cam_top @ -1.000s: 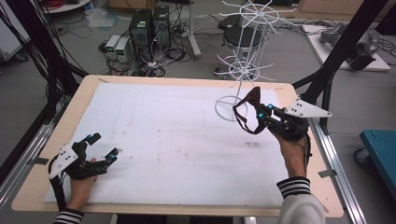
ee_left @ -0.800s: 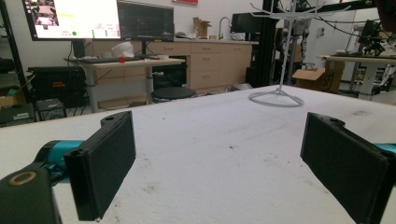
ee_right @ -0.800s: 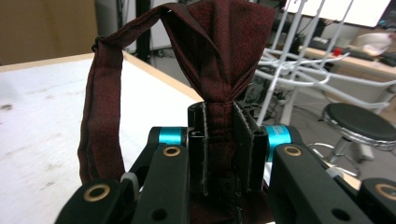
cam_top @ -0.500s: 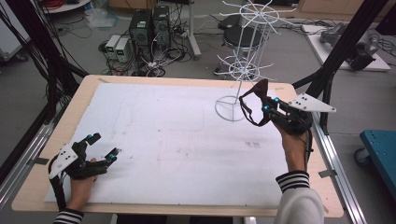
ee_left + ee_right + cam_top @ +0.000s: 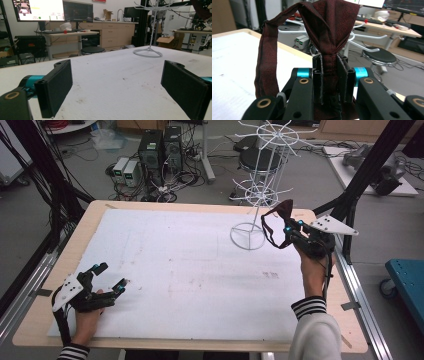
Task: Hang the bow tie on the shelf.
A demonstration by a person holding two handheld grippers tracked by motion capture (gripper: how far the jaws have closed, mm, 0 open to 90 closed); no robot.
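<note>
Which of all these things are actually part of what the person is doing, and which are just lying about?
In use:
- dark red fabric bow tie with strap, clamped in the right gripper
- white wire display rack, probably its destination
- left gripper, open, resting on the table

Lying about:
- computer towers
- black round stool

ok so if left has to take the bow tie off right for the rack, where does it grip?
Probably the hanging strap loop, not the knot. The right gripper is shut on the bow tie at its pinched middle, so that part is taken. The loop hangs free on the side toward the table centre, so the open left gripper could come from there, jaws across the flat band.
</note>
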